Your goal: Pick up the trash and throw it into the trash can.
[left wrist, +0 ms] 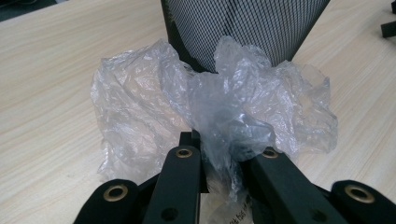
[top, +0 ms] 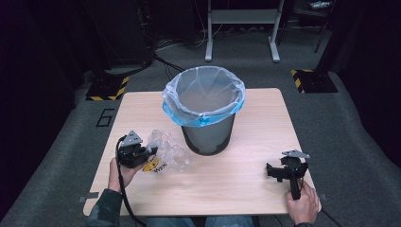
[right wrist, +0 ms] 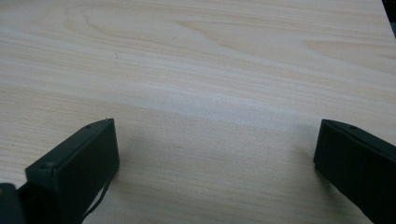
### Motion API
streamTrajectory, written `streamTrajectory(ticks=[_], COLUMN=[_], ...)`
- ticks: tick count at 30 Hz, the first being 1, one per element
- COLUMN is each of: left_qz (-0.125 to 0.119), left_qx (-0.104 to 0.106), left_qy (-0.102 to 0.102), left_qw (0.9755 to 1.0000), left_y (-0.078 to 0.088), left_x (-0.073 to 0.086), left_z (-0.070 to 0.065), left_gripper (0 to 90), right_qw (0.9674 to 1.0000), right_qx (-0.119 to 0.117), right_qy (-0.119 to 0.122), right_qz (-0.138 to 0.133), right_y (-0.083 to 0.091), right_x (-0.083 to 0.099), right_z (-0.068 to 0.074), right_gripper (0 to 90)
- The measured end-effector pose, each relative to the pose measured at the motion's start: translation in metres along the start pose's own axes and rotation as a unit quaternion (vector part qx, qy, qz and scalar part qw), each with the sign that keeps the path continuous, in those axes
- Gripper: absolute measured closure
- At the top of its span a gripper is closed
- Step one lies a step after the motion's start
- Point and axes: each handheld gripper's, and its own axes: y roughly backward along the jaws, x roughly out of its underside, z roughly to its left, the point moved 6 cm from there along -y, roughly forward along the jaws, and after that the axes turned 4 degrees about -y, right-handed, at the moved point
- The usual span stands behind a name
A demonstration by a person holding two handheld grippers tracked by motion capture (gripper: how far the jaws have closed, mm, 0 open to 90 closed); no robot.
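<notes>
Crumpled plastic wrapper (left wrist: 210,112) is pinched in my left gripper (left wrist: 219,154), jaws closed on it; the lined mesh bin (top: 204,111) stands just beyond, straight ahead. Right gripper (right wrist: 215,154) rests open, empty.

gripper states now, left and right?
Left gripper: shut on the crumpled clear plastic bag, beside the mesh bin.
Right gripper: open, holding nothing, over the bare table.

Grey carpet floor (top: 345,127); dark surroundings; white metal stand (top: 241,19) behind.
</notes>
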Motion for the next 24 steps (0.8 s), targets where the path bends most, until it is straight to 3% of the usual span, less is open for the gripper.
streamTrajectory(ticks=[6,14,24], left_qz=[-0.007,-0.004,-0.010], left_qx=[-0.008,-0.011,-0.017], left_qy=[-0.005,-0.005,-0.012], left_qw=[0.9999,0.9999,0.9997], left_y=[0.011,0.015,0.030], left_x=[-0.008,-0.013,-0.033], left_z=[0.006,0.011,0.019], left_gripper=[85.0,85.0,85.0], right_qw=[1.0000,1.0000,1.0000], right_qx=[0.000,0.000,0.000], right_qy=[0.000,0.000,0.000], right_qz=[0.000,0.000,0.000], right_y=[0.000,0.000,0.000], right_x=[0.000,0.000,0.000], right_z=[0.000,0.000,0.000], right_gripper=[0.0,0.0,0.0])
